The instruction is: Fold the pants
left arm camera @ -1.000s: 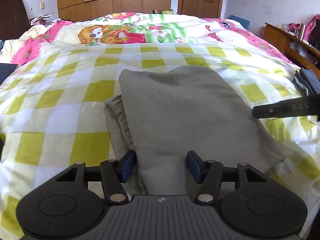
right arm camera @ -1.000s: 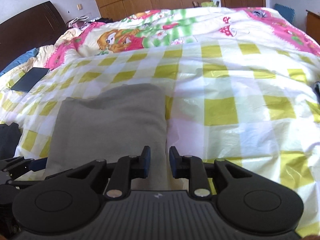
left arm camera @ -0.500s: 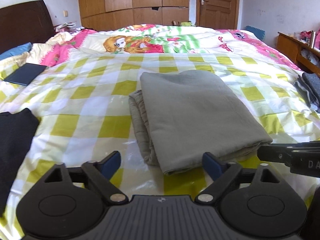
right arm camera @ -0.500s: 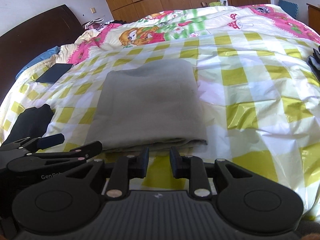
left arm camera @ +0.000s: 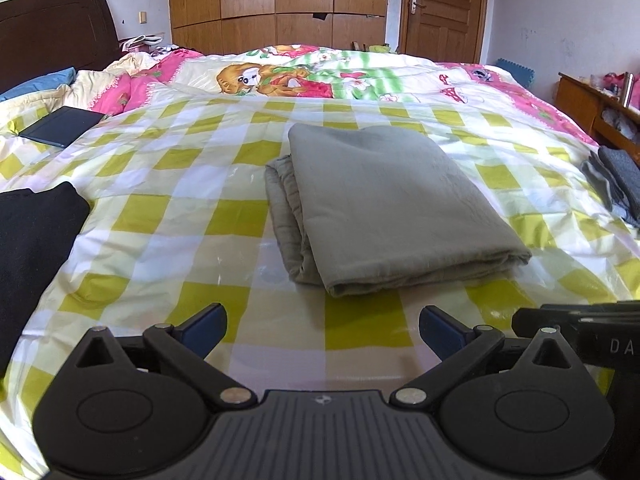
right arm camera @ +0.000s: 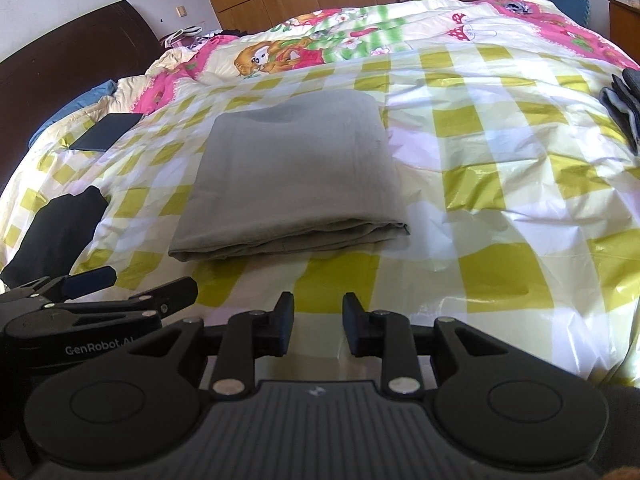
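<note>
The grey-green pants (left arm camera: 384, 204) lie folded into a thick rectangle on the yellow-checked bed cover (left arm camera: 160, 216), also seen in the right wrist view as pants (right arm camera: 296, 176). My left gripper (left arm camera: 322, 330) hovers over the cover near the bed's front edge, short of the pants, wide open and holding nothing. My right gripper (right arm camera: 318, 326) hangs just to its right, also short of the pants; its jaws are opening with a narrow gap and nothing between them. The left gripper's fingers (right arm camera: 96, 280) show at the lower left of the right wrist view.
A black garment (left arm camera: 32, 248) lies at the left edge of the bed. Folded grey clothes (left arm camera: 616, 180) sit at the right edge. A dark flat tablet (left arm camera: 62, 126) rests at the far left, by a cartoon quilt (left arm camera: 304, 80). A wooden side table (left arm camera: 592, 108) stands at right.
Both grippers have drawn back from the folded pants toward the bed's front edge. The left gripper let go of the pants' near edge and spread wide. The right gripper's gap has widened slightly.
</note>
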